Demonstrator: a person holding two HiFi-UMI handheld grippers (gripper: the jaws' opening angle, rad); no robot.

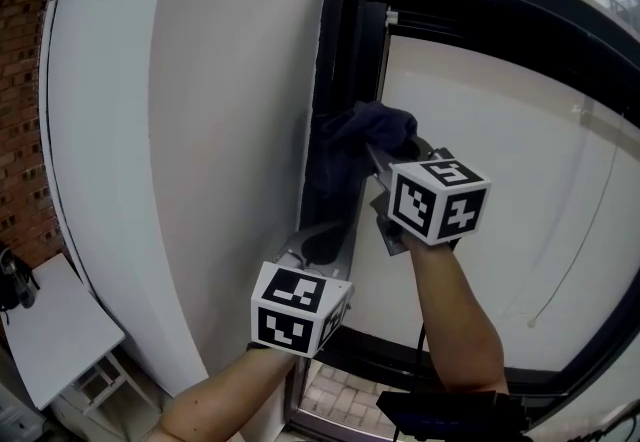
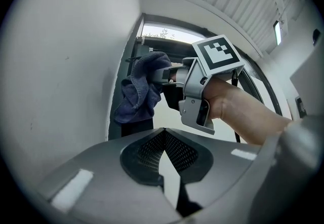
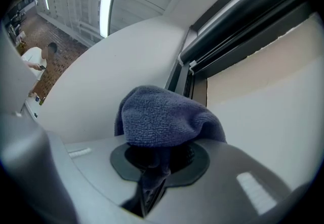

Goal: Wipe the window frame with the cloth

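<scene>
**Colours and patterns at the window**

Navy-blue, looped-pile cloth (image 3: 162, 116); black window frame (image 1: 345, 50); white wall (image 1: 230, 130); red-brown brickwork (image 1: 20, 130); grey left gripper (image 2: 164, 137) and right gripper (image 3: 157, 157), black mesh linings, black-and-white square markers

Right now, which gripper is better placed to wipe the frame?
Right. The right gripper is shut on the cloth at the dark window frame; the left gripper is shut, empty, lower beside the wall.
</scene>
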